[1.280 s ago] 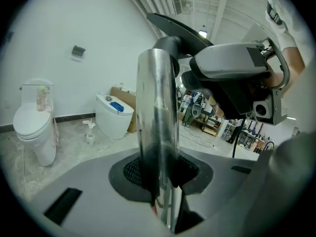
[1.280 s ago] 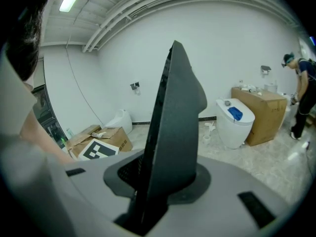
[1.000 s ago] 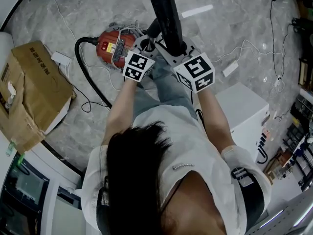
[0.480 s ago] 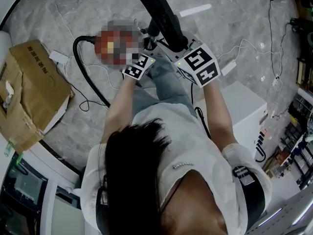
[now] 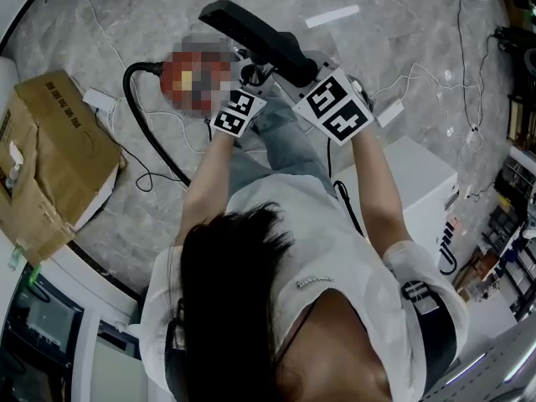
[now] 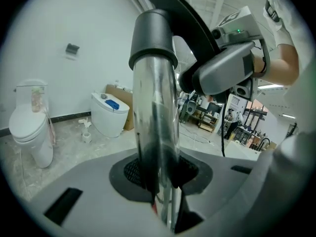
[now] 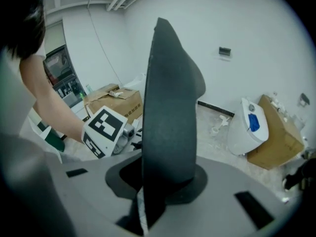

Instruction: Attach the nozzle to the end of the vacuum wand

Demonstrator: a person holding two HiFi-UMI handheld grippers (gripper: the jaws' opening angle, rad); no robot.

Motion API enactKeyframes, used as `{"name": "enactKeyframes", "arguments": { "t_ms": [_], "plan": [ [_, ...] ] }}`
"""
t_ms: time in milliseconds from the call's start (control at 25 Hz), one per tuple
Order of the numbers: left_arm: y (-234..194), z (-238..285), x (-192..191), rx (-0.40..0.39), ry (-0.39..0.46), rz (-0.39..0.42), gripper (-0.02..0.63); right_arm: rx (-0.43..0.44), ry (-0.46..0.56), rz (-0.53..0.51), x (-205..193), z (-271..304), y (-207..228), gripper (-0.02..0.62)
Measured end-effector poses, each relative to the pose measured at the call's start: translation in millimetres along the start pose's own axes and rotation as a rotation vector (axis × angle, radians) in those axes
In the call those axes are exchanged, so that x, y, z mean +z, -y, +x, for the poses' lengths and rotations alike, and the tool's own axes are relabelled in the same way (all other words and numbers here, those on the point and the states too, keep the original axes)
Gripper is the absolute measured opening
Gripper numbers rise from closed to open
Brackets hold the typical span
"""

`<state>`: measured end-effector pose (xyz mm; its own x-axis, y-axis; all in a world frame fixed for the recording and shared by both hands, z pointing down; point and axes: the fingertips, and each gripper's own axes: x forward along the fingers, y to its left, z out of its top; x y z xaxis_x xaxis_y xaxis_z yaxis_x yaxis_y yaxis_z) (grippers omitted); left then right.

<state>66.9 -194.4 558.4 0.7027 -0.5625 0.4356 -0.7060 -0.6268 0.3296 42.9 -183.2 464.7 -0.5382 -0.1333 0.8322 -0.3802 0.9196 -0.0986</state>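
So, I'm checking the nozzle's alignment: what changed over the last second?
The right tongs rolled, swinging the black nozzle from pointing up the head view to leaning left. Their jaws are closing on it. The left tongs stayed clamped on the wand, unmoved.

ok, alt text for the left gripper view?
The left gripper is shut on a shiny metal vacuum wand that rises to a dark grey collar, with the black nozzle arcing past behind it. In the background are a white toilet at left and a cardboard box by the wall.
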Motion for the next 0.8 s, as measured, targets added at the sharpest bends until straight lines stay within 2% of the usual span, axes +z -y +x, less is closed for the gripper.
{"name": "enactKeyframes", "arguments": {
  "t_ms": [320,480,520,560,680,800],
  "plan": [
    [-3.4,-1.0,-3.8,-0.001,-0.018,-0.012,0.095,0.017,0.018,0.01,0.0,6.3,-3.2,0.084],
    [-8.0,-2.2,-2.2,0.001,-0.011,-0.022,0.095,0.014,0.075,-0.003,7.0,9.4,-2.0,0.099],
    [-8.8,-2.5,-2.7,0.003,-0.013,-0.023,0.095,0.025,0.09,0.002,8.6,10.1,-3.6,0.147],
    [-9.3,-2.6,-3.2,0.004,-0.015,-0.024,0.095,0.041,0.103,0.008,9.9,10.3,-5.4,0.239],
    [-10.9,-3.1,-3.0,0.01,-0.013,-0.026,0.095,0.047,0.162,0.033,16.7,6.6,-2.9,0.308],
    [-9.8,-4.0,-2.6,0.005,-0.016,-0.026,0.095,0.04,0.209,0.051,19.5,1.3,2.1,0.339]
  ]
}}
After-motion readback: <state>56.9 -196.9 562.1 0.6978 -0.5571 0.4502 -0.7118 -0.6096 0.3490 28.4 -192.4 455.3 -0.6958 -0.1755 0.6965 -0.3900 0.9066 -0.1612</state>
